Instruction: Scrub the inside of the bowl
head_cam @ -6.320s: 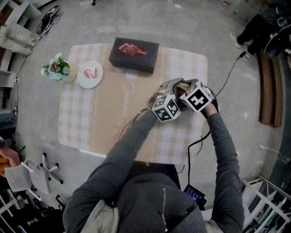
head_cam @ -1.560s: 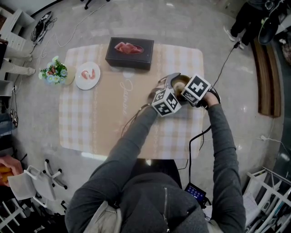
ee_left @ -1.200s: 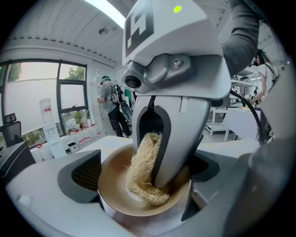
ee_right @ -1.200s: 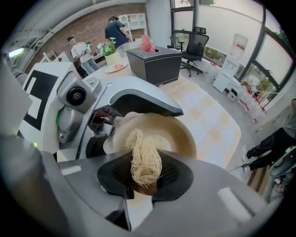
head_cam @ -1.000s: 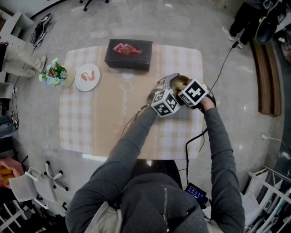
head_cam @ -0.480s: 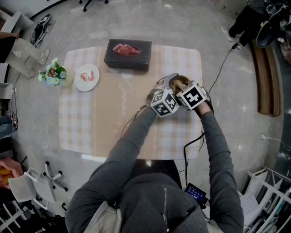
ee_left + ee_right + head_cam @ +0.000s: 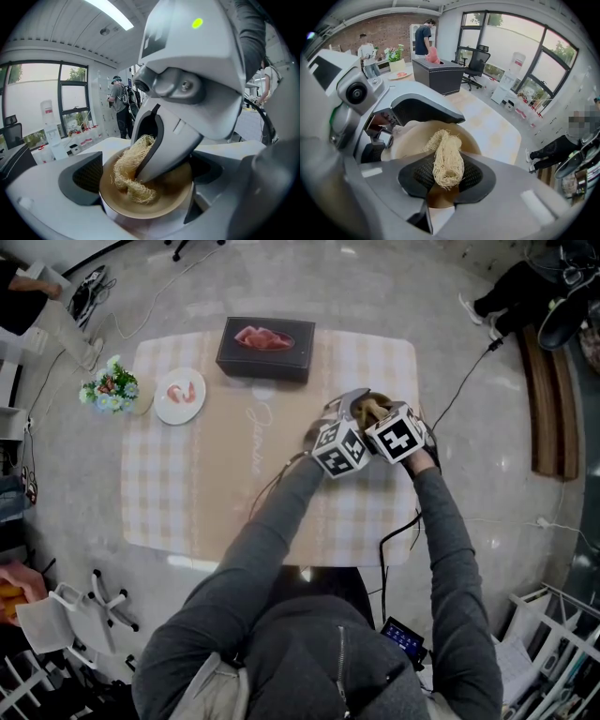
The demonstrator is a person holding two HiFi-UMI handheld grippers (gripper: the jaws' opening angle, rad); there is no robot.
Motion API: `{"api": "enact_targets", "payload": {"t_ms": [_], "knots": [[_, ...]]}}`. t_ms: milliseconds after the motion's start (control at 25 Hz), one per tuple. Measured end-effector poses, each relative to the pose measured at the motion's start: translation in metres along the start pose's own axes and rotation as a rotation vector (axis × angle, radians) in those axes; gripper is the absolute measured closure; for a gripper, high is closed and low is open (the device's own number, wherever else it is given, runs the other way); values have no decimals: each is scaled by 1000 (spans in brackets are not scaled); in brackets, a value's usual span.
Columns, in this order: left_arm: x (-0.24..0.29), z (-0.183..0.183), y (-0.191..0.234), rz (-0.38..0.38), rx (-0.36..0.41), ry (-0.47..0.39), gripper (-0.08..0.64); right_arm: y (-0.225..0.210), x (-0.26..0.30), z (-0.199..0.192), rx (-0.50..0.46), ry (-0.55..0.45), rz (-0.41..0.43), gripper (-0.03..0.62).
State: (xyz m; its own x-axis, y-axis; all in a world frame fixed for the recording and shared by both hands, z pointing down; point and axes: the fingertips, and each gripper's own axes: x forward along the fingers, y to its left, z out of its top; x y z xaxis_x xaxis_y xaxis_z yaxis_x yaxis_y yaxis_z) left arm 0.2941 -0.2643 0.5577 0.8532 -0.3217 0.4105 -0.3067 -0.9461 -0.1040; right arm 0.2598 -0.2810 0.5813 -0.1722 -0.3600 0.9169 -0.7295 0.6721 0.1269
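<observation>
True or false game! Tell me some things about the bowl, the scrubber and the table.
1. The left gripper holds the bowl. True.
2. The right gripper holds the scrubber. True.
3. The scrubber is outside the bowl. False: it is inside the bowl.
4. The plate touches the bowl. False: it lies far off, by the flowers.
5. The box is on the floor. False: it is on the table.

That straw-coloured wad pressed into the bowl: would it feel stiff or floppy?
Probably floppy: the fibre wad curls and bends against the bowl under the right tool. Likely light too, being open, loose strands. Its rough fibres should grip rather than slip.
</observation>
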Motion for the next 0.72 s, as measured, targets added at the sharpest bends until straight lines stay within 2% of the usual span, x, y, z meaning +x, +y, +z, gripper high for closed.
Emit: {"api": "enact_targets", "payload": {"t_ms": [200, 480, 720], "knots": [[0, 0, 0, -1, -2, 0, 3, -5, 0, 0, -28, 21, -16, 503], [0, 0, 1, 0, -4, -1, 4, -9, -1, -5, -75, 101, -46, 503], [0, -1, 0, 1, -2, -2, 5, -9, -4, -15, -90, 184, -16, 505]]}}
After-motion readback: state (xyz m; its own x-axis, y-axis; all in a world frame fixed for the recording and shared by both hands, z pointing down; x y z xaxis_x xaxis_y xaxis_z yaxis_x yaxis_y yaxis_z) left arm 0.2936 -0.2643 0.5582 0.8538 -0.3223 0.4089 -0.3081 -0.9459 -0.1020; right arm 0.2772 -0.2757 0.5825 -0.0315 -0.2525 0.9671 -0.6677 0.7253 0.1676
